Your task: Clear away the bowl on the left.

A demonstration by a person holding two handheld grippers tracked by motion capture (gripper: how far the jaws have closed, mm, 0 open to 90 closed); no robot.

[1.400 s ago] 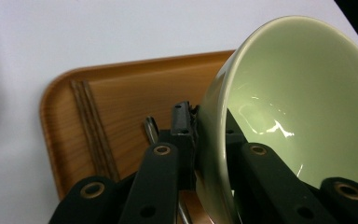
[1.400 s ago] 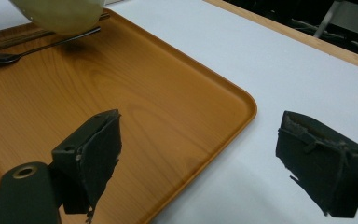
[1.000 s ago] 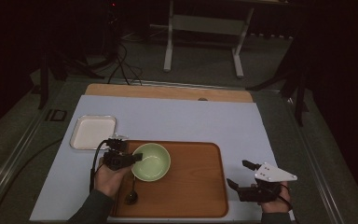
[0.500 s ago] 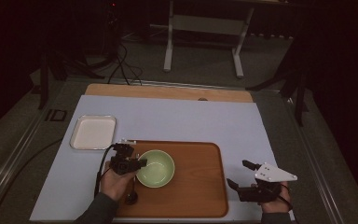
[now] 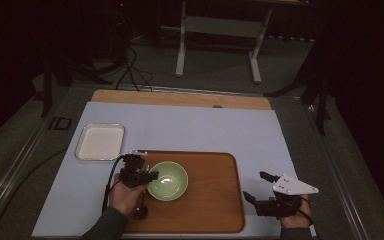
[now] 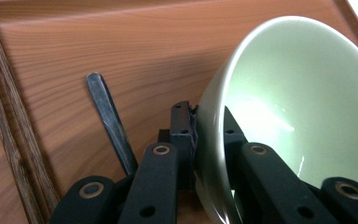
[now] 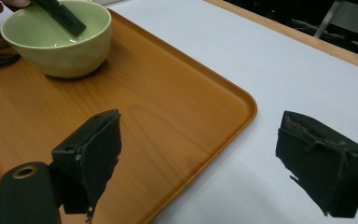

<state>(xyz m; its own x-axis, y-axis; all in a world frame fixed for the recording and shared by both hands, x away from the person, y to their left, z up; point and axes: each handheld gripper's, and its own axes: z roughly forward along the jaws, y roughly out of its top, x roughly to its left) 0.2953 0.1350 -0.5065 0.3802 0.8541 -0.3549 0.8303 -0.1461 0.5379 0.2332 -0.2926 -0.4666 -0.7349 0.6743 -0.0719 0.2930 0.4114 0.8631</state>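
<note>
A pale green bowl [image 5: 168, 180] stands on the wooden tray [image 5: 215, 200], left of its middle. My left gripper [image 5: 147, 176] is shut on the bowl's left rim [image 6: 207, 126], with one jaw inside the bowl and one outside. In the right gripper view the bowl [image 7: 58, 39] sits at the far left with that jaw dipping into it. My right gripper [image 5: 259, 188] hovers open over the blue mat just right of the tray, and its jaws [image 7: 205, 158] are wide apart with nothing between them.
A dark spoon [image 6: 109, 121] and a pair of wooden chopsticks [image 6: 9, 121] lie on the tray left of the bowl. An empty white dish [image 5: 100, 141] sits on the blue mat [image 5: 205, 130] at the back left. The tray's right half [image 7: 168, 107] is bare.
The left gripper has drawn the bowl a little nearer to the person and slightly right across the tray. The right gripper has stayed where it was, still open.
</note>
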